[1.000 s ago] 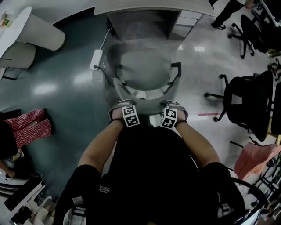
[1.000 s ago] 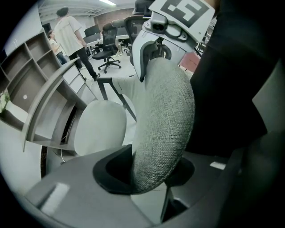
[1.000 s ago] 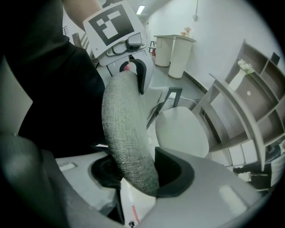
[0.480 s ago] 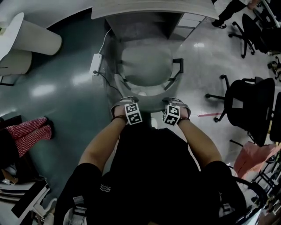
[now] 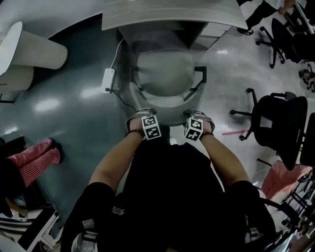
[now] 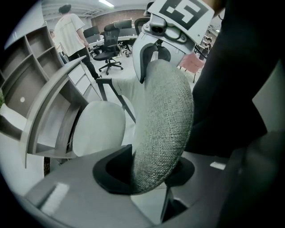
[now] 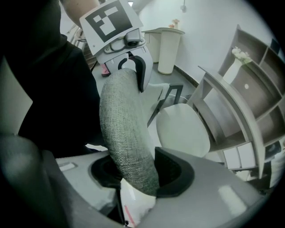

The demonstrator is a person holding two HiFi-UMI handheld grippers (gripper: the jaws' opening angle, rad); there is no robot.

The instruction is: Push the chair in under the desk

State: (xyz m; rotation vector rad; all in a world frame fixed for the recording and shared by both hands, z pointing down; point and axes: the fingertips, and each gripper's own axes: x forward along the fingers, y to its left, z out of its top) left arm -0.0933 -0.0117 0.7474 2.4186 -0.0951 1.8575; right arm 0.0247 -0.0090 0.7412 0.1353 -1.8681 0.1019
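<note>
With the desk point(image 5: 172, 15) dead ahead and the chair point(image 5: 165, 74) seat at the mouth of its kneehole, I should push straight and evenly, left gripper point(image 5: 143, 116) and right gripper point(image 5: 195, 117) each pinching the padded backrest point(image 5: 168, 114).

The chair point(image 5: 165, 74) stood upright in the upper middle of the head view. Its pale rounded seat point(image 6: 98, 129) faced the grey curved worktop point(image 5: 172, 12) at the top of the frame. The seat's front sat close to the worktop's edge, before the shadowed knee space; whether it had passed under, I could not tell. A black armrest point(image 5: 200, 74) showed on the seat's right. The backrest point(image 7: 124, 129), padded in grey woven fabric and bowed along its top, lay nearest me. My left gripper point(image 5: 141, 114) and right gripper point(image 5: 197, 115) each had jaws pressed on that top edge, one toward each end.
</note>
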